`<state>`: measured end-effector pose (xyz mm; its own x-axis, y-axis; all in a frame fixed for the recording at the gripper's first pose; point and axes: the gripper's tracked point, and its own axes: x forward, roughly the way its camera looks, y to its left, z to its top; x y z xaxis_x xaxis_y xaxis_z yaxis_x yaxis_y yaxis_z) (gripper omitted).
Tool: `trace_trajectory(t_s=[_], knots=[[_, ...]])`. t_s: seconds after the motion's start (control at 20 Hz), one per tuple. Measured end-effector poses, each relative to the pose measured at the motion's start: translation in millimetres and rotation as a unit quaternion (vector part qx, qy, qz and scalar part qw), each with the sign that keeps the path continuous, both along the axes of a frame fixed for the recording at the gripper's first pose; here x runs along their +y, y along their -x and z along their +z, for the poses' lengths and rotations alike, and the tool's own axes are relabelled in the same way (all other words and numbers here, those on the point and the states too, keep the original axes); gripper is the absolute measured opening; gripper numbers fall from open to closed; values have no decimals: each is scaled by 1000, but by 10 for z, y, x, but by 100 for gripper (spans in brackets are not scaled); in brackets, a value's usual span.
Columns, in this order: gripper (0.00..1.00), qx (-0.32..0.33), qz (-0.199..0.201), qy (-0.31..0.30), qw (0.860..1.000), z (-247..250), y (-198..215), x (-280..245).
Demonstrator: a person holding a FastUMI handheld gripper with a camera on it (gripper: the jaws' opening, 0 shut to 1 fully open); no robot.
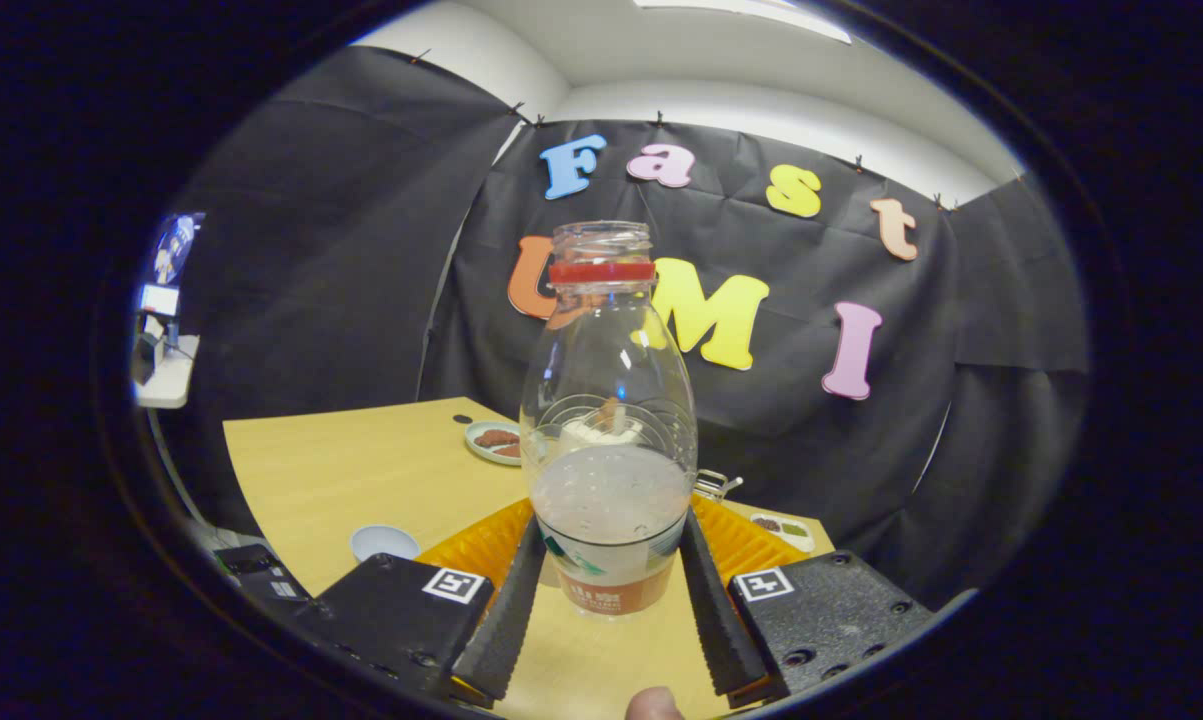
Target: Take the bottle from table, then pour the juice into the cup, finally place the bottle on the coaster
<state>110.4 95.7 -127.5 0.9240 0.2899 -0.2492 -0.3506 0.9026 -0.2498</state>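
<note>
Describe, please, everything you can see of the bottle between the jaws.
The bottle is clear plastic, bulbous, uncapped, with a red ring below its threaded neck and an orange-and-white label at its base. It stands upright and is about a third full of cloudy liquid. The gripper holds its lower body, a jaw against each side, above the wooden table.

Tool [609, 590] level, both fingers [506, 620] pressed against the bottle's [609, 420] lower sides, a fingertip [653, 704] showing just behind.

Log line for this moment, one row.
phase: grasp | gripper: shut on bottle | bottle: upright, uncapped, partly full | table: plate beyond bottle
</note>
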Motion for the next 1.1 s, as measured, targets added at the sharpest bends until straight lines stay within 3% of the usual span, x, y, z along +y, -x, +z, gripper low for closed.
trace_trajectory(t_s=[0.25, 0.5, 0.85, 1.1], knots=[[76, 18, 0, -51, 999, -65, -480, -9], [76, 21, 15, -54, 998, -295, -984, 171], [77, 71, 47, -80, 993, -956, -1410, 384], [77, 106, 49, -64, 991, -1494, -1660, 456]])
